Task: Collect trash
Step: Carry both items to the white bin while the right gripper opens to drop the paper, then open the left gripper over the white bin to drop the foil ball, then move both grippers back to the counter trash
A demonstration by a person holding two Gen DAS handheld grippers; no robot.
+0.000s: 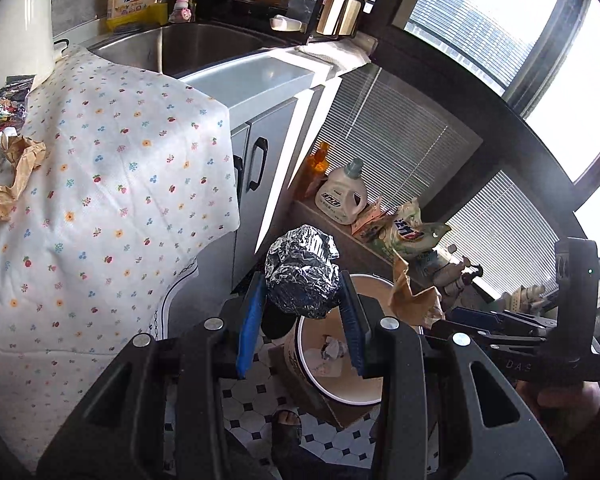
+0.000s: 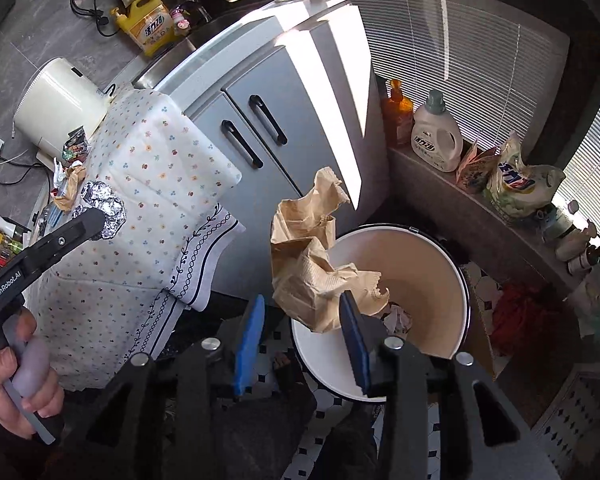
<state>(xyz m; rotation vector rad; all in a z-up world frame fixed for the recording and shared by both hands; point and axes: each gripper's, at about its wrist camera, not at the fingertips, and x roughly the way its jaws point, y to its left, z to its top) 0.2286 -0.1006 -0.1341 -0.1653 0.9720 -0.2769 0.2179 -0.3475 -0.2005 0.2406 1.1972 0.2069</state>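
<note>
My left gripper point(image 1: 302, 304) is shut on a crumpled foil ball point(image 1: 303, 276) and holds it above the near rim of a white bin point(image 1: 340, 388) on the floor. The foil also shows in the right wrist view point(image 2: 104, 208). My right gripper point(image 2: 302, 320) stands wide; crumpled brown paper point(image 2: 312, 264) rests against its right finger, over the bin point(image 2: 432, 280). Whether it is still gripped I cannot tell. It also shows in the left wrist view point(image 1: 414, 300). White crumpled paper point(image 1: 332, 348) lies inside the bin. More trash, brown paper point(image 1: 16, 172) and wrappers point(image 1: 8, 104), lies on the floral cloth point(image 1: 112, 184).
A steel sink point(image 1: 188, 48) and grey cabinet doors point(image 2: 252, 132) stand behind the bin. Detergent bottles point(image 2: 436, 136) and bags point(image 2: 516, 184) line a low ledge under the window blinds. A cardboard box point(image 2: 484, 320) sits beside the bin. The floor is tiled point(image 1: 252, 420).
</note>
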